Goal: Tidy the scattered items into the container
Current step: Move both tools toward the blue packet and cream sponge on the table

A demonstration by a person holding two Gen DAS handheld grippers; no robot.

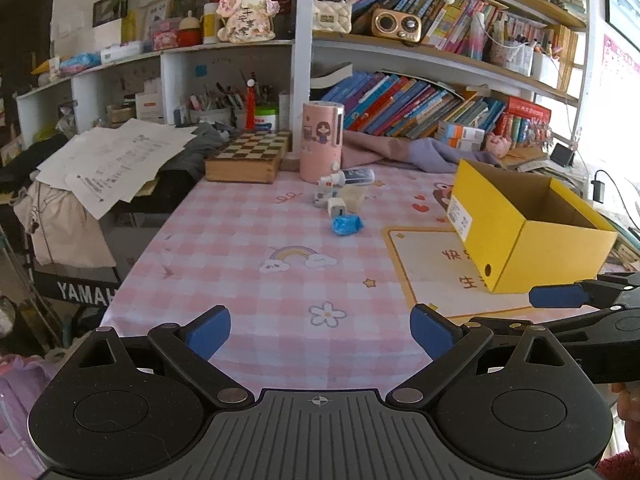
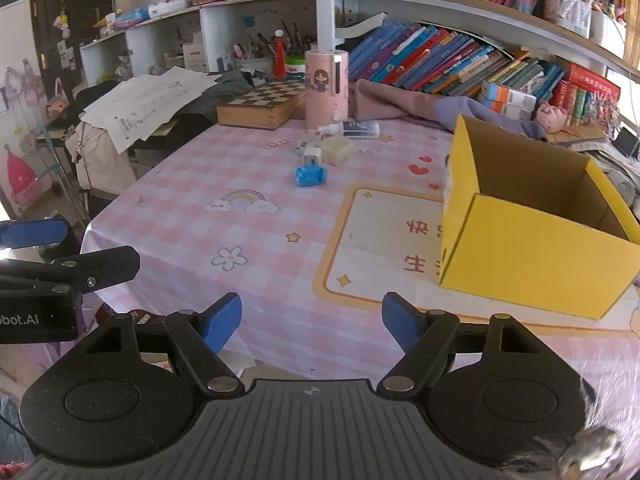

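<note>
Two grippers, left gripper (image 1: 320, 332) and right gripper (image 2: 312, 322), hold empty jaws apart; one yellow box (image 2: 532, 256), one blue bundle (image 2: 311, 175).

Pretty busy backdrop: a chessboard box (image 1: 250, 156) sits at the far edge of the table (image 1: 240, 248), with a pink cartoon canister (image 1: 322, 140) just beside it. Loose papers (image 1: 116, 160) pile up left, leaning books (image 1: 404, 104) fill the shelf, plus a little gold radio (image 1: 396, 22) higher up.

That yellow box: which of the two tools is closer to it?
The right tool. The yellow box sits just ahead of it, slightly to its right. The left tool is further off, with the box well over to its right. Neither touches it.
</note>
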